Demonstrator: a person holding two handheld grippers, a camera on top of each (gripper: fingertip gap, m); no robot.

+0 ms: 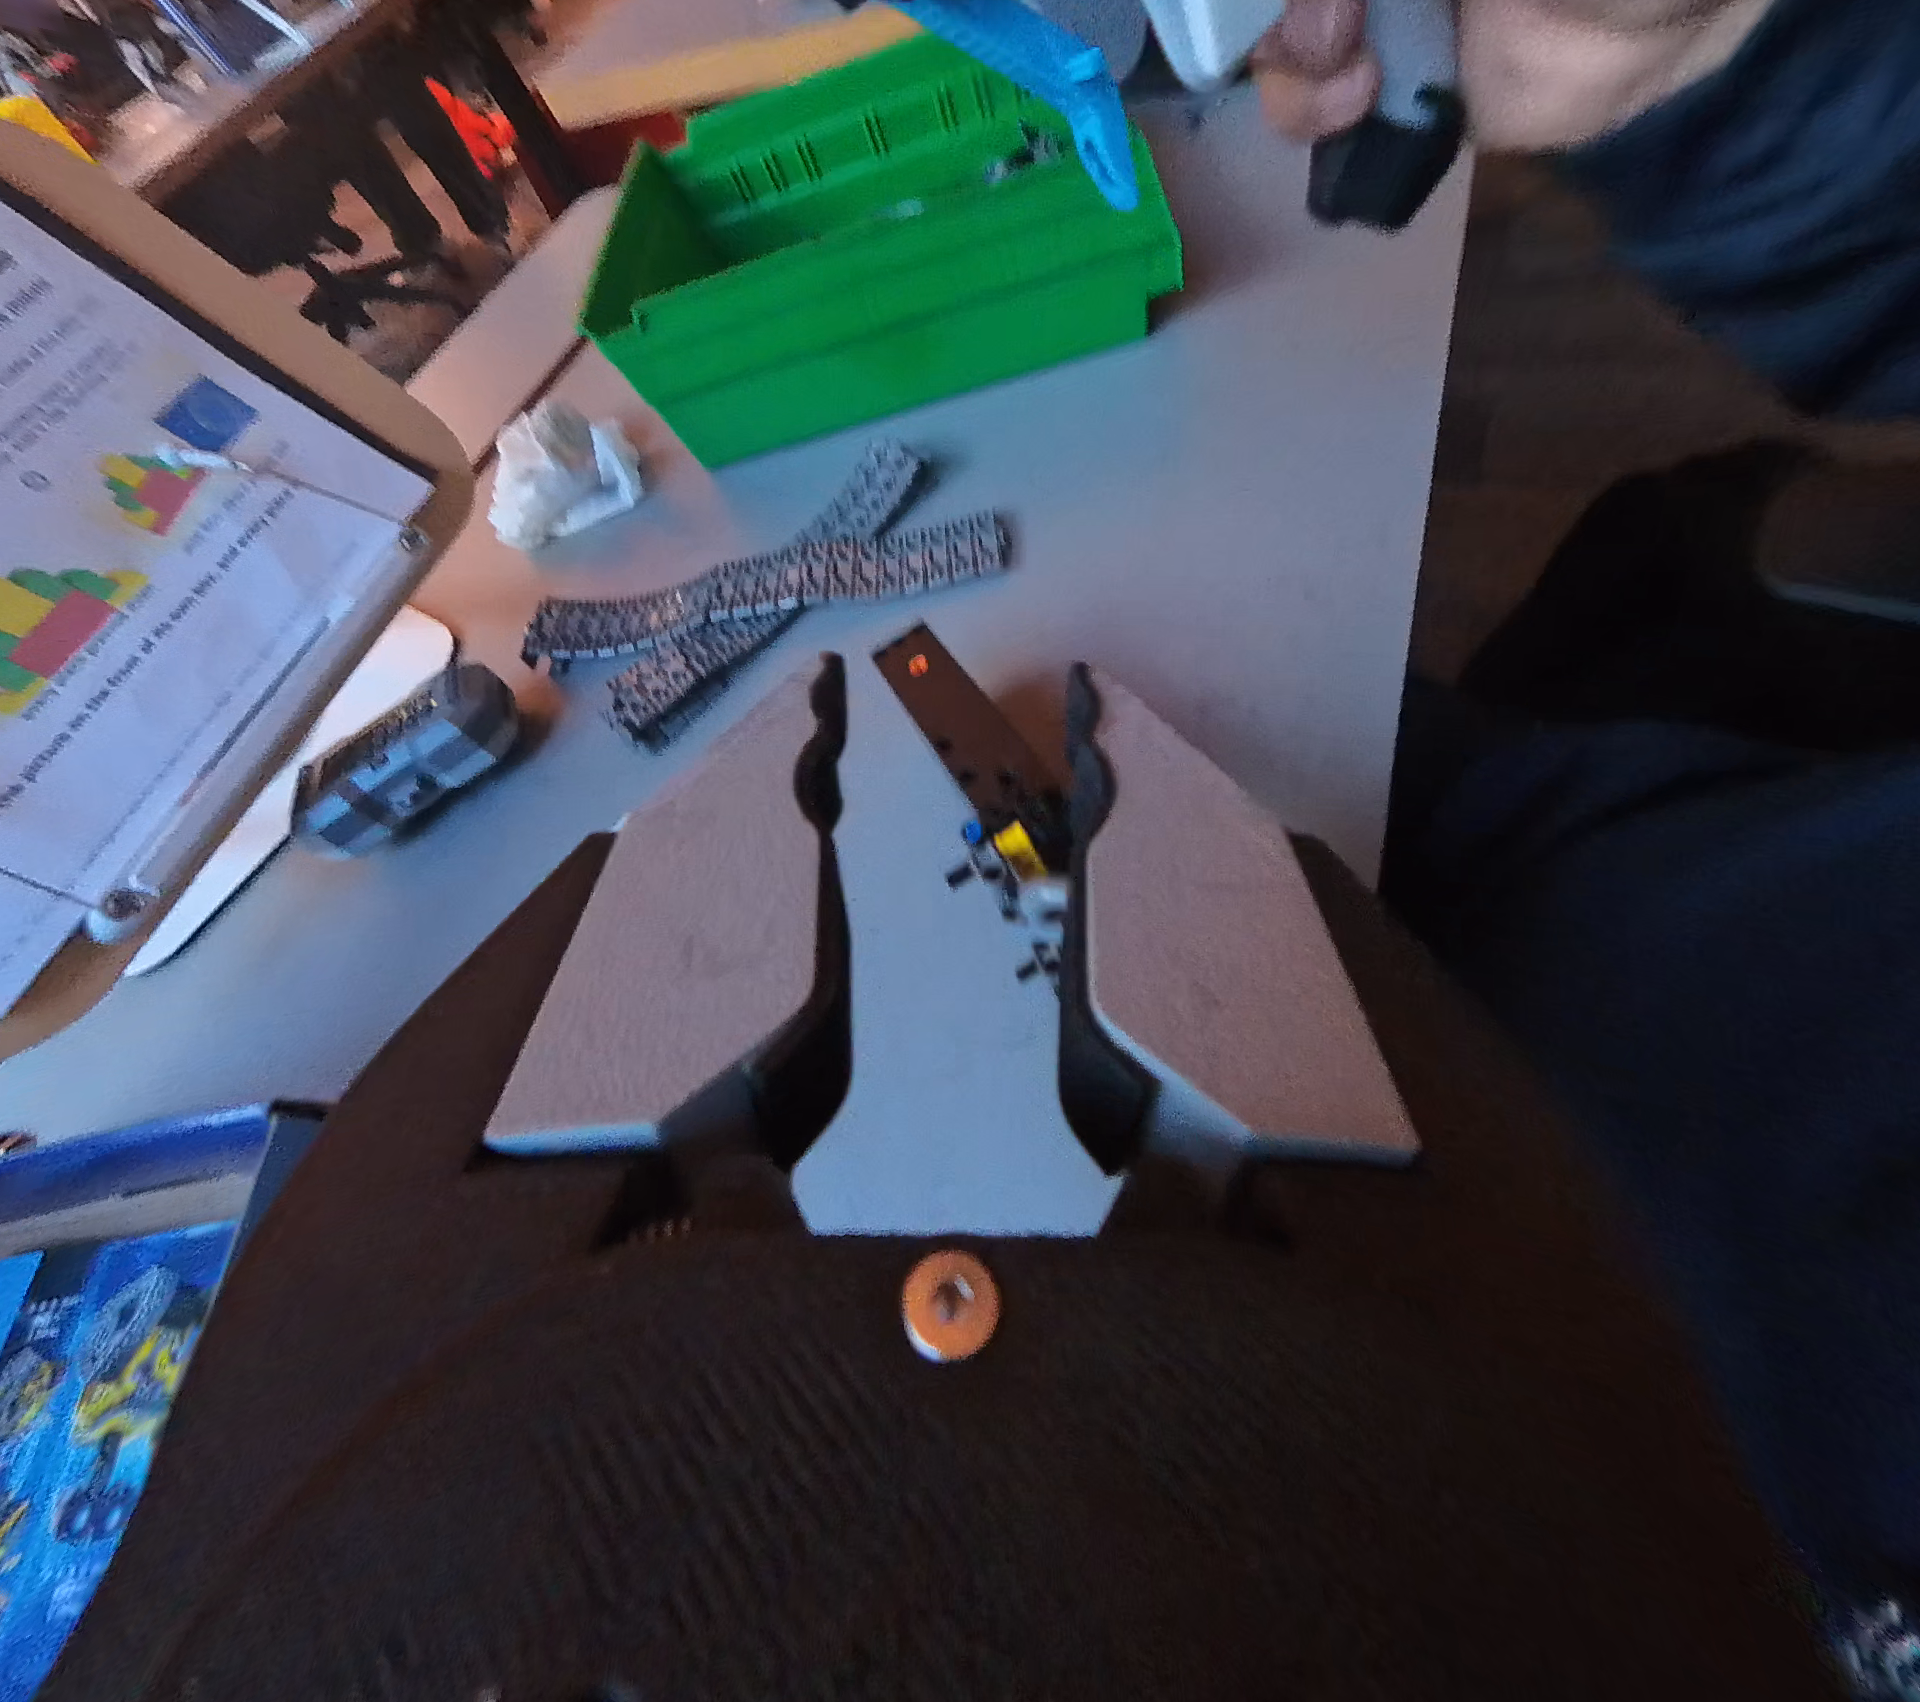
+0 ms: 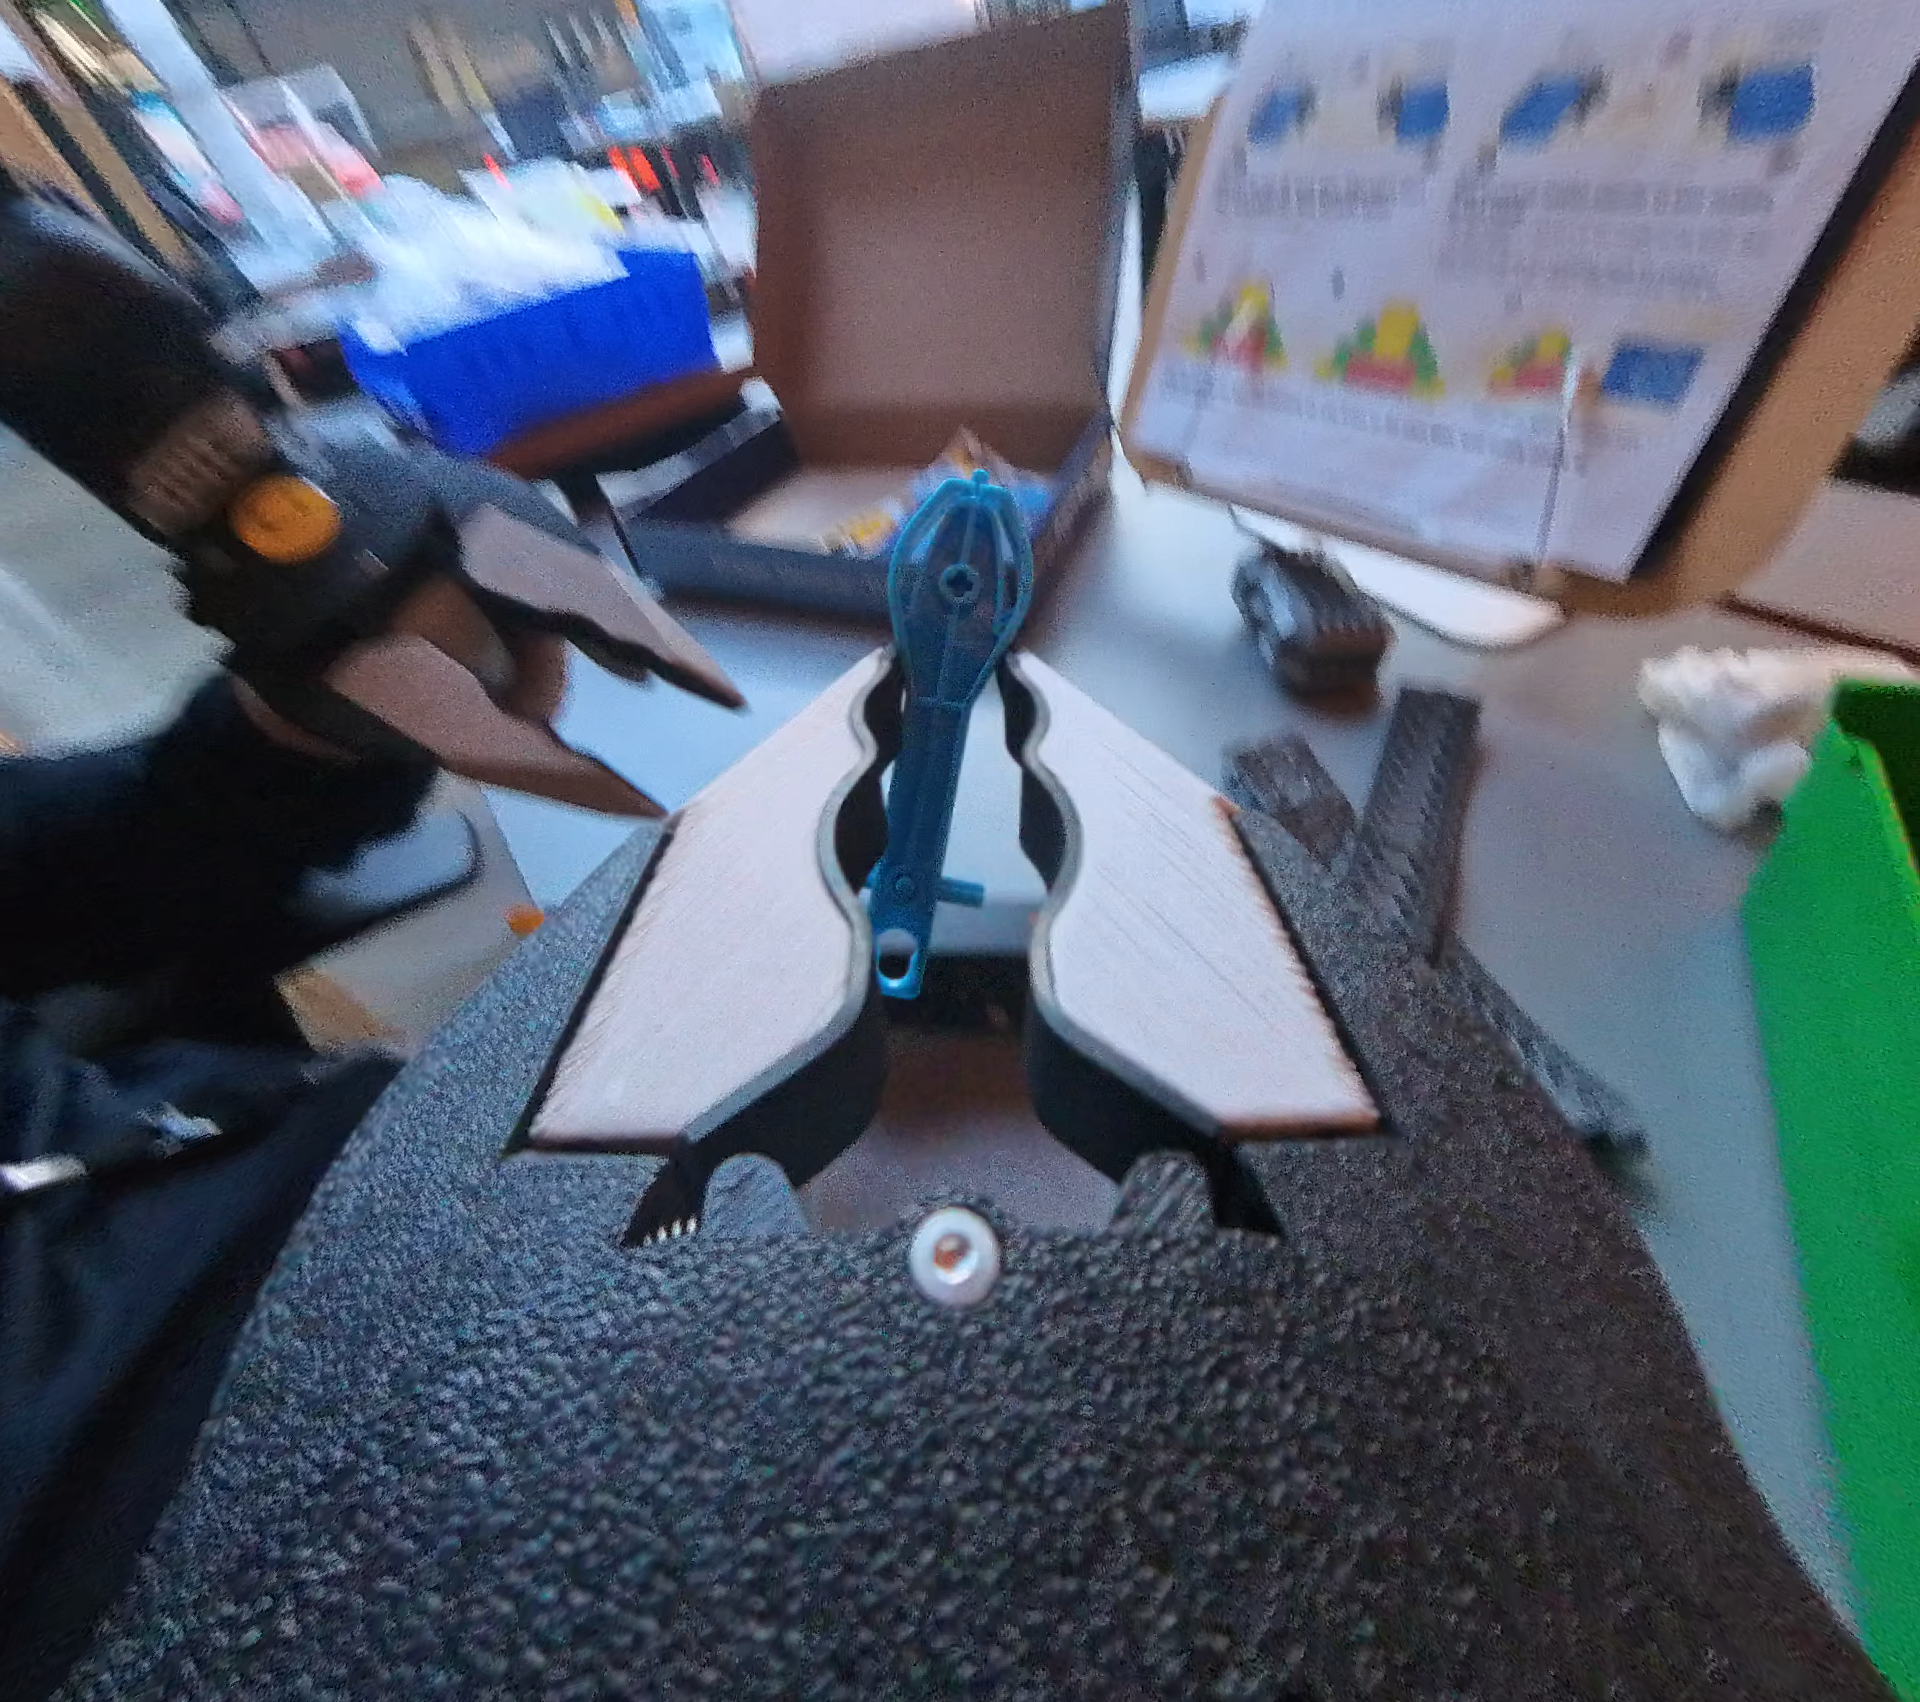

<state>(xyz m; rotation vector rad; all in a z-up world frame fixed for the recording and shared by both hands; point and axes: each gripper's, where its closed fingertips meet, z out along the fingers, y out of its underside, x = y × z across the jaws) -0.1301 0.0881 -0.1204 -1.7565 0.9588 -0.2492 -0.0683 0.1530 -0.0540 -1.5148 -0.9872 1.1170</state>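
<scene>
Two grippers in view. The right gripper (image 2: 948, 665) pinches a slim blue plastic lever tool (image 2: 935, 759) near its tips, jaws narrow around it. The tool runs 12 to 6 o'clock in the right wrist view, slightly tilted, with a ribbed oval head at 12 and a small loop at 6. In the left wrist view it sits at 12–1 o'clock, its lower end over the open green plastic bin (image 1: 883, 364).

Risk: the grip is a thin tip pinch on smooth plastic, so the tool may pivot or slip out and fall.

The left gripper (image 1: 956, 676) has its jaws moderately wide, holding nothing, low over the grey table (image 1: 1195, 509). A black flat beam with an orange pin (image 1: 966, 738) lies just below its tips, and loose bits nearby could scatter if bumped. Two crossed grey studded track strips (image 1: 769, 582) lie at 11 o'clock.
</scene>
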